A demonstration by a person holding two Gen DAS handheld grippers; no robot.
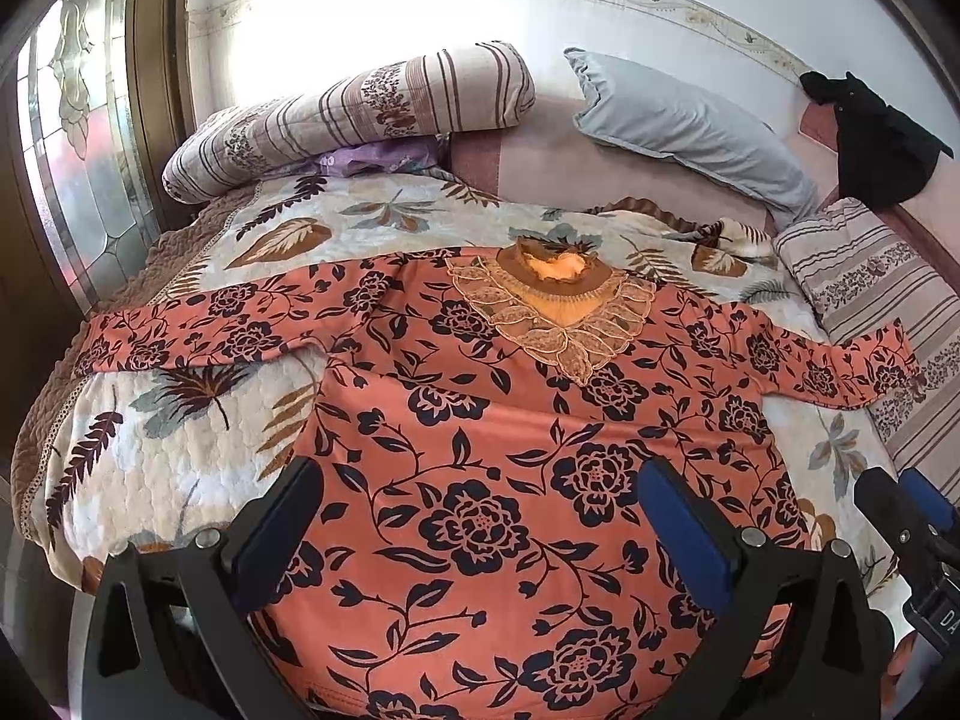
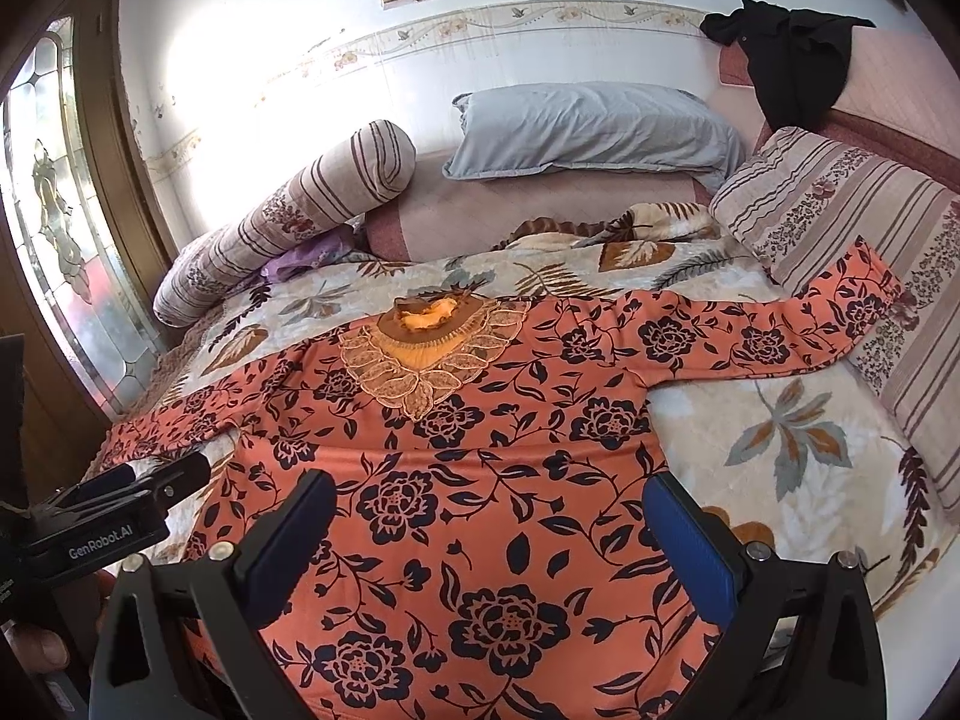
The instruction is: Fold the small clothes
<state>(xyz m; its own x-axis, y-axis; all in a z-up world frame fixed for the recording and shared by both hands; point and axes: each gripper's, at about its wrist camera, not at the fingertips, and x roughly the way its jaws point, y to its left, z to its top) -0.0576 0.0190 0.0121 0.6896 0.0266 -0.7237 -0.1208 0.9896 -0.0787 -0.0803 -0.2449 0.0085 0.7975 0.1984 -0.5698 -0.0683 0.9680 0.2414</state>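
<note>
An orange long-sleeved top with dark flowers [image 1: 480,420] lies flat on the bed, front up, lace collar [image 1: 552,312] at the far side, both sleeves spread sideways. It also shows in the right wrist view [image 2: 480,480]. My left gripper [image 1: 480,516] is open above the lower left part of the top, holding nothing. My right gripper [image 2: 486,534] is open above the lower right part, holding nothing. Each gripper shows at the edge of the other's view: the right gripper [image 1: 906,516] and the left gripper [image 2: 150,480].
A leaf-print quilt [image 1: 180,468] covers the bed. A striped bolster [image 1: 348,114], a grey pillow [image 1: 690,120] and a striped cushion [image 1: 870,282] lie at the back and right. A black garment [image 1: 870,138] hangs at the headboard. A glass door [image 1: 78,150] is on the left.
</note>
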